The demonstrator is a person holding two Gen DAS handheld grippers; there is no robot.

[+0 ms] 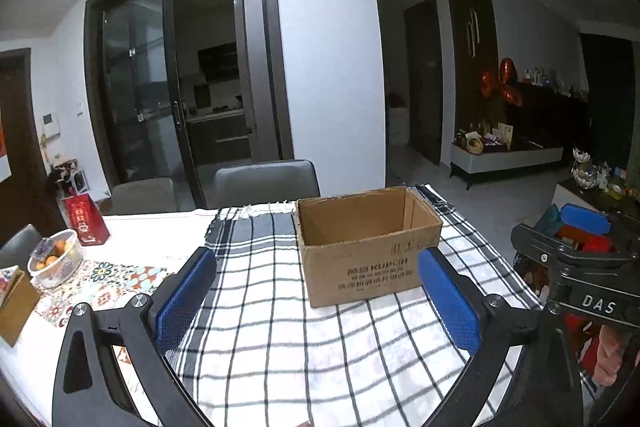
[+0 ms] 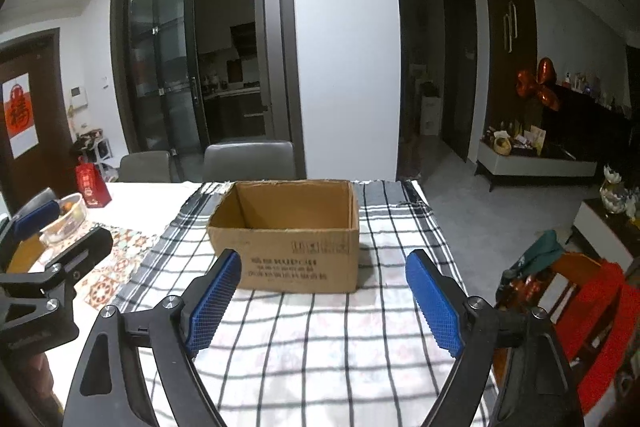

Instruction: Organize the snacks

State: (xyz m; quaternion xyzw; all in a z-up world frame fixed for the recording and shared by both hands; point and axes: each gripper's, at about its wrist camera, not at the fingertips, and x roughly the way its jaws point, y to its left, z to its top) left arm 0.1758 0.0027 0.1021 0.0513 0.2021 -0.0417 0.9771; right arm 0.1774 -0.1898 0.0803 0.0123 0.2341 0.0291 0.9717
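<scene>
An open brown cardboard box (image 1: 360, 251) (image 2: 288, 251) with printed lettering stands on the checked cloth (image 1: 260, 327) (image 2: 320, 339) at the far side of the table. Only its bare inner walls show; its floor is hidden. My left gripper (image 1: 316, 259) is open in front of the box, with nothing between its blue pads (image 1: 188, 295). My right gripper (image 2: 324, 259) is likewise open and empty, a little short of the box's front wall. Each gripper shows at the edge of the other's view, side by side.
At the left of the table stand a glass bowl of fruit (image 1: 56, 259) (image 2: 66, 219), a red carton (image 1: 86, 223) (image 2: 93, 187) and a patterned mat (image 1: 112, 279). Grey chairs (image 1: 266, 179) stand behind the table. A chair with red cloth (image 2: 596, 315) is past the table's right edge.
</scene>
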